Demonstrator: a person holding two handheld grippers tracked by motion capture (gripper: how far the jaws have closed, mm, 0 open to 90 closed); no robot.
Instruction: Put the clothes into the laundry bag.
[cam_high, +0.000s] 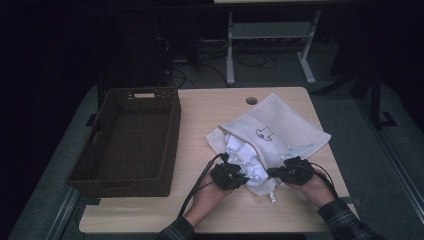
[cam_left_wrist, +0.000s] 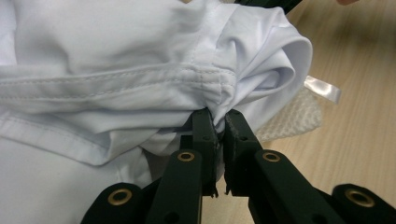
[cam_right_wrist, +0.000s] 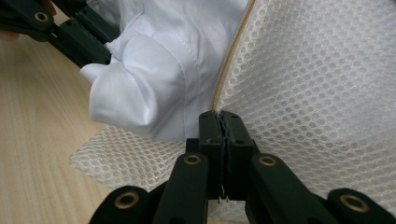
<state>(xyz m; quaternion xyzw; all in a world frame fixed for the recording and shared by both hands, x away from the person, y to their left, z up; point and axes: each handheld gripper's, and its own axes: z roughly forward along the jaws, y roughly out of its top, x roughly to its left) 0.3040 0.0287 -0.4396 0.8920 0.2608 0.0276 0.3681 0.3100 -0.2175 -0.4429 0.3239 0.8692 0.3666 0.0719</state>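
A white mesh laundry bag lies on the table's right half, its mouth toward the person. A crumpled white garment sticks out of that mouth. My left gripper is shut on a fold of the white garment, jaws pinching a seam. My right gripper is shut on the mesh bag's zipper edge, beside the garment. The left gripper shows at the top left of the right gripper view. A strip of mesh peeks out under the garment.
A dark brown wicker basket with nothing in it stands on the table's left half. The light wooden table has a cable hole at its far edge. Table legs and cables are on the floor beyond.
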